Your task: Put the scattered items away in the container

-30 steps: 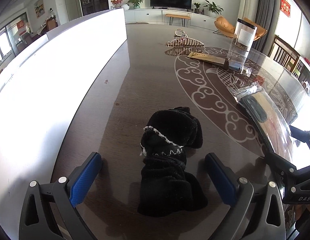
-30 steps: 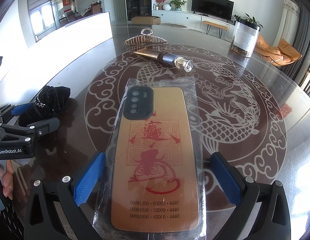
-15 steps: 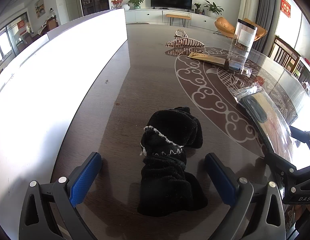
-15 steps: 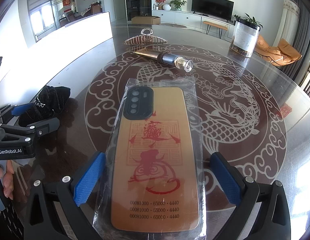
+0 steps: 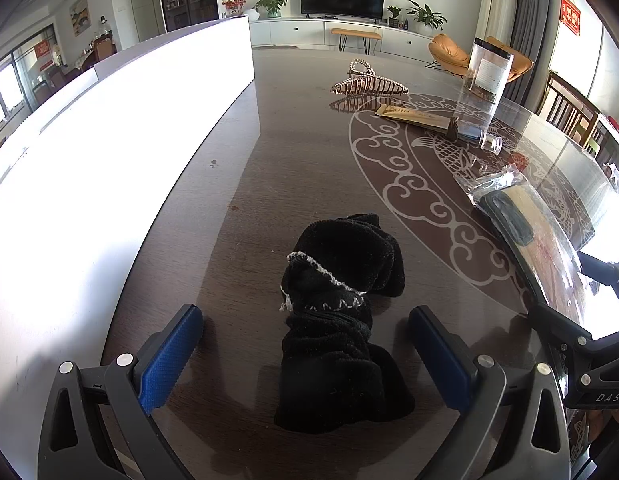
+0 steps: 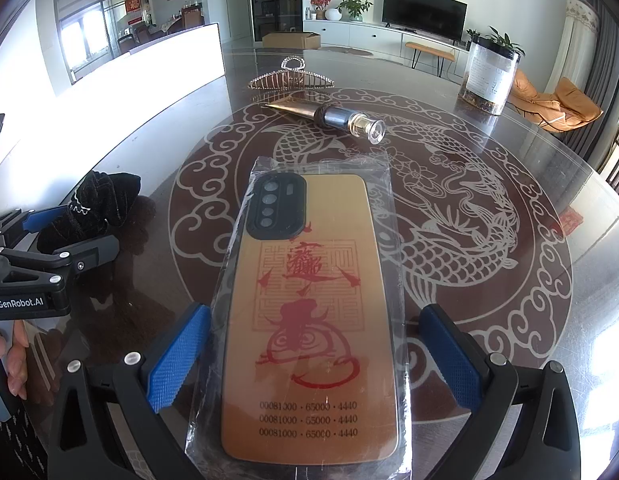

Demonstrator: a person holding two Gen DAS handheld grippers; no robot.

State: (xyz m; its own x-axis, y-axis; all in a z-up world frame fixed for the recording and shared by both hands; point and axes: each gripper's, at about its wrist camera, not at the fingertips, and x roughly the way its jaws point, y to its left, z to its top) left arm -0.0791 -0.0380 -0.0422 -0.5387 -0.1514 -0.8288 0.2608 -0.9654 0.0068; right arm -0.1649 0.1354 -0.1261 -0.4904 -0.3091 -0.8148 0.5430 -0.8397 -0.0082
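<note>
Left wrist view: I hold the left gripper (image 5: 305, 350) with its jaws spread wide; the black fabric scrunchie (image 5: 341, 320) lies on the table (image 5: 269, 184) between the blue pads (image 5: 171, 356), touching neither. Right wrist view: I hold the right gripper (image 6: 315, 354) likewise spread, astride the phone case in its clear bag (image 6: 313, 312), which lies flat between the fingers; whether the bag's edges touch the pads I cannot tell. Farther on lie the tube (image 6: 329, 114) and hair claw (image 6: 291, 78), with a clear jar (image 6: 489, 78) well apart at right.
</note>
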